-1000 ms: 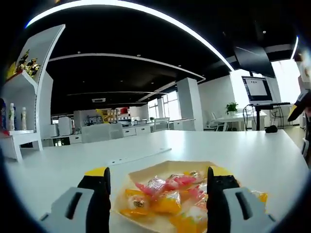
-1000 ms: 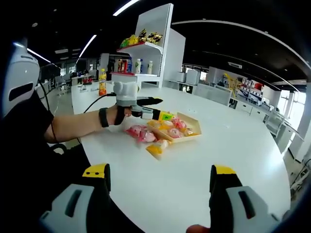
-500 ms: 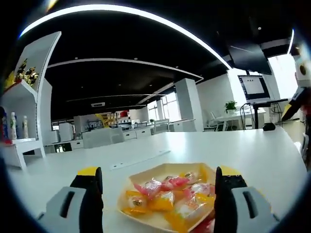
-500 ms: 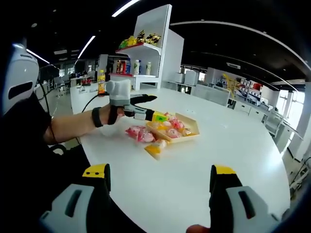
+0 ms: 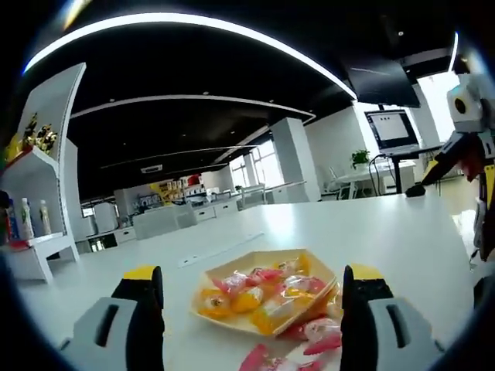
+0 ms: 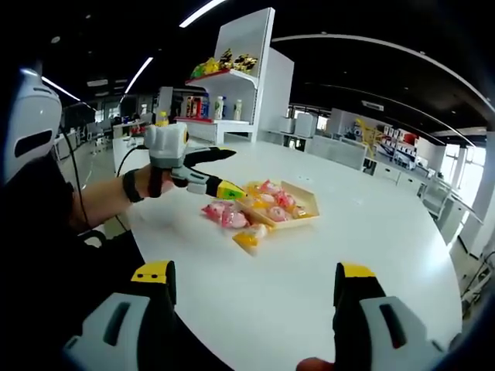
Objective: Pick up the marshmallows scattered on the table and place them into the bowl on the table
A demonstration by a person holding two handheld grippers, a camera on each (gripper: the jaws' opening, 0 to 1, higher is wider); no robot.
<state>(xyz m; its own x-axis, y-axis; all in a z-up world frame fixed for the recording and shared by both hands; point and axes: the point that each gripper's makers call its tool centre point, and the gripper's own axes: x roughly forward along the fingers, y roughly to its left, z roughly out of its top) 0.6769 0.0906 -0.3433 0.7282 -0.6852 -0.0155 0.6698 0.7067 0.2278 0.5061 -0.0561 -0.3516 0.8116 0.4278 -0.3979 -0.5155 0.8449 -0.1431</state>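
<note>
Marshmallows (image 6: 224,214) in pink and yellow wrappers lie loose on the white tabletop (image 6: 332,232), touching the near edge of the shallow tan bowl (image 5: 315,272), which already holds several. Your left gripper (image 5: 253,309) hangs just short of them, jaws spread and empty; your right gripper (image 6: 255,309) waits well back, also released and holding nothing. Expect each sweet to be light and squashy inside a slick, crinkly wrapper. Pinch across the plump middle, not the twisted ends, which would likely slip.

Bright ceiling strip lights (image 5: 193,23); dark ceiling; edges bowed, slightly soft.
</note>
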